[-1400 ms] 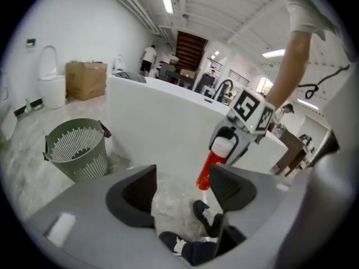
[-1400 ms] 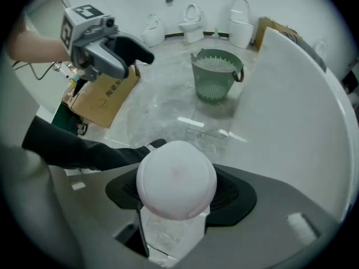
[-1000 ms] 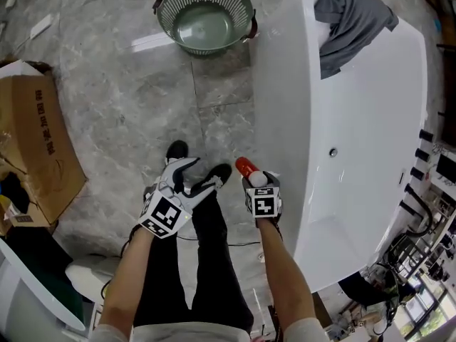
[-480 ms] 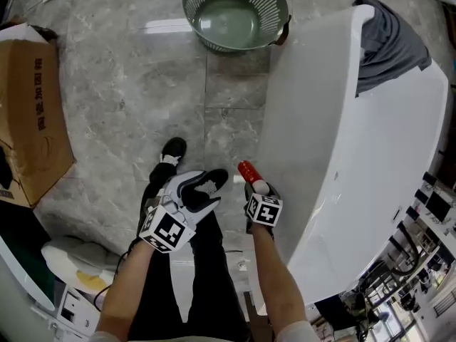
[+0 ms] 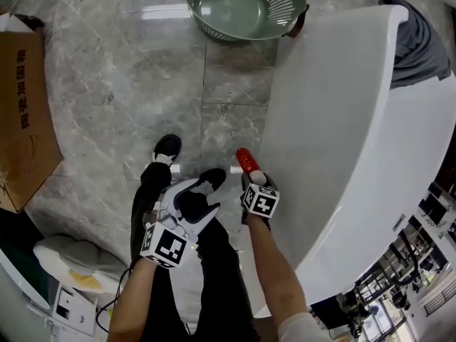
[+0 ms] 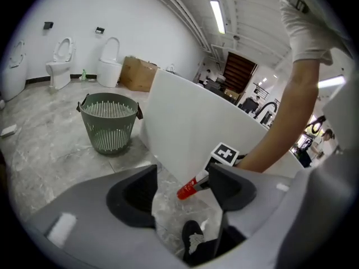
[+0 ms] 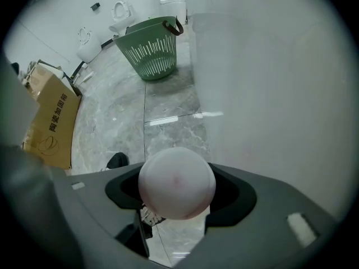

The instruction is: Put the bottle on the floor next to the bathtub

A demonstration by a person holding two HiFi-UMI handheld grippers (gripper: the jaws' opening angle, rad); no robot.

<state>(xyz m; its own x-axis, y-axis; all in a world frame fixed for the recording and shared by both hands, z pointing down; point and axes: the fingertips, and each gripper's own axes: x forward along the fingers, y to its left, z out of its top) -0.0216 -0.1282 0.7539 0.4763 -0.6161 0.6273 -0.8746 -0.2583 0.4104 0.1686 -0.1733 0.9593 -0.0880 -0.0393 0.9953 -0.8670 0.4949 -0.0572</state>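
A red bottle (image 5: pixel 245 160) with a white end is held in my right gripper (image 5: pixel 254 181), which is shut on it. It hangs above the grey marble floor, close beside the white bathtub's outer wall (image 5: pixel 335 141). In the right gripper view the bottle's round white end (image 7: pixel 176 182) fills the gap between the jaws, with the bathtub (image 7: pixel 269 83) to the right. My left gripper (image 5: pixel 197 194) is open and empty, over the person's legs. Its own view shows the bottle (image 6: pixel 188 189) pointing down and left beside the bathtub (image 6: pixel 190 128).
A green slatted basket (image 5: pixel 242 6) stands on the floor at the tub's far end. A cardboard box (image 5: pixel 25 112) lies at the left. Grey cloth (image 5: pixel 420 41) hangs over the tub rim. The person's black shoes (image 5: pixel 167 147) are just left of the bottle.
The head view has swung, so the tub and basket sit further right and up. My right gripper still holds the bottle beside the tub wall; my left gripper has dropped slightly lower in the view.
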